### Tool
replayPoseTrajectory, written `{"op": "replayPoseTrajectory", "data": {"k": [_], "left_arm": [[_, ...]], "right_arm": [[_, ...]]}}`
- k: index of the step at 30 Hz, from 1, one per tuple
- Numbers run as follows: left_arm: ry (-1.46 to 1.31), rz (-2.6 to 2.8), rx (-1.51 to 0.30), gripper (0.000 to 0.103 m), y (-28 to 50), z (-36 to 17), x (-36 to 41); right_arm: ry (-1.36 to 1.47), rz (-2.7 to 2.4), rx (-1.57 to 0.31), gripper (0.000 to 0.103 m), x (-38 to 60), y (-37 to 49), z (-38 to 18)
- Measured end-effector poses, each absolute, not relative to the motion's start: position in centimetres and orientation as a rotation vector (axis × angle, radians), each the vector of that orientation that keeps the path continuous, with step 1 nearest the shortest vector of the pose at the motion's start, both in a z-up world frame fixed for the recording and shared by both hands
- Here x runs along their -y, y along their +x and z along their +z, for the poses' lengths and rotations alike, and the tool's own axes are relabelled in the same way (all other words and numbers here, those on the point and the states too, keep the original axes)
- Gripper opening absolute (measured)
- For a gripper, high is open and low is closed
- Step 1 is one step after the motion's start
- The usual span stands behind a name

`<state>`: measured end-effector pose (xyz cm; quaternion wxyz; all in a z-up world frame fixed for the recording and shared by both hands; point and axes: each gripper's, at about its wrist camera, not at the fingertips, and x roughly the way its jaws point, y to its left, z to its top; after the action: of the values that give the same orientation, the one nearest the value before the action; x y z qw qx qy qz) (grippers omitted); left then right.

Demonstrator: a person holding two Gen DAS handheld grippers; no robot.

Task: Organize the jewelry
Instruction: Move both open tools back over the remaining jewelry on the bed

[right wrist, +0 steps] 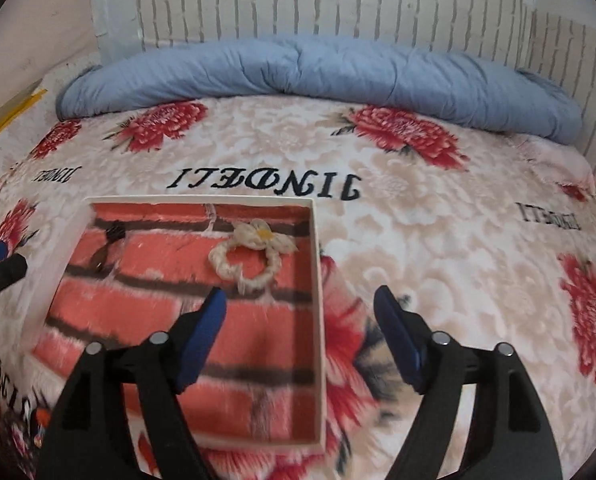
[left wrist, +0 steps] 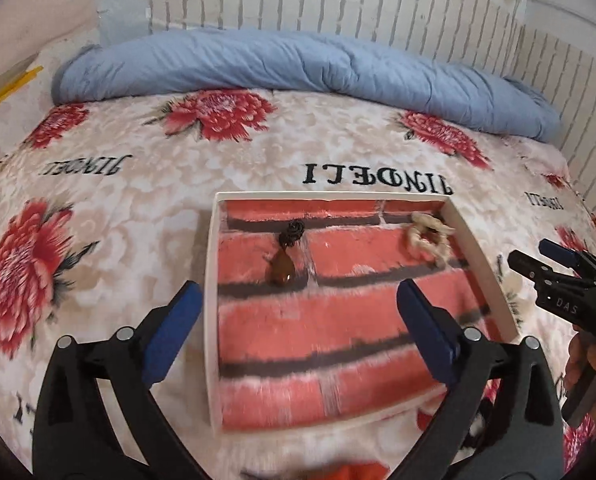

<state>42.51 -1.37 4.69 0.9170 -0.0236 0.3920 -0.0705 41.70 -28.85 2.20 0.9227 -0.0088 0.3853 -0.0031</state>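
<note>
Pendant and bracelet lie in tray; both claws gape empty.

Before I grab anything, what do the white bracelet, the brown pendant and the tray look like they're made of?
White bracelet: looks like braided cream cord or fabric, matte, with a flower knot.
Brown pendant: a smooth, glossy teardrop, maybe stone, resin or polished wood; a highlight shows on it. Its cord is dark.
Tray: thin white walls, probably cardboard; plush brick-print lining.

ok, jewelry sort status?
Done: brown pendant and cream braided bracelet lie inside the white tray. In hand: nothing; left gripper and right gripper both open, empty. Left: no loose jewelry visible on the floral blanket.
</note>
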Motion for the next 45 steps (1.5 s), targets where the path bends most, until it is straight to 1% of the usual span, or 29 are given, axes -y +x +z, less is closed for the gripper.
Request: {"op": "replayPoseTrajectory", "data": {"k": [1,4,7,13,18,26,31,34,45], "left_arm": [[-0.050,-0.147,-0.796,0.098,41.6,5.0,1.3],[-0.032,-0.154,-0.765,0.098,38.5,6.1,1.5],[-0.014,-0.153,-0.736,0.098,35.0,6.8,1.7],[-0.034,-0.138,-0.700,0.098,29.5,7.1,1.7],[-0.057,-0.136,-0.701,0.098,25.0,6.0,1.3],[-0.020,-0.111,-0.639,0.098,18.3,3.6,2.1],[-0.068,-0.158,-0.667,0.098,16.5,1.9,2.4],[-0.047,-0.158,-0.676,0.098,15.8,0.4,3.0],[0.004,-0.120,-0.676,0.098,14.4,-2.4,3.7]], "right_arm": [[-0.017,-0.004,-0.777,0.080,29.1,40.5,2.7],[0.004,0.012,-0.734,0.085,29.7,36.8,4.0],[0.012,0.027,-0.704,0.087,30.1,33.4,4.7],[-0.048,0.020,-0.648,0.088,30.2,26.3,4.8],[-0.059,-0.002,-0.607,0.088,31.0,21.0,4.1],[-0.059,-0.026,-0.558,0.089,31.5,13.9,0.5],[-0.025,-0.052,-0.561,0.089,32.3,11.8,-1.8],[-0.021,-0.062,-0.557,0.089,32.4,11.0,-2.8],[-0.027,-0.072,-0.557,0.089,32.4,10.5,-3.8]]}}
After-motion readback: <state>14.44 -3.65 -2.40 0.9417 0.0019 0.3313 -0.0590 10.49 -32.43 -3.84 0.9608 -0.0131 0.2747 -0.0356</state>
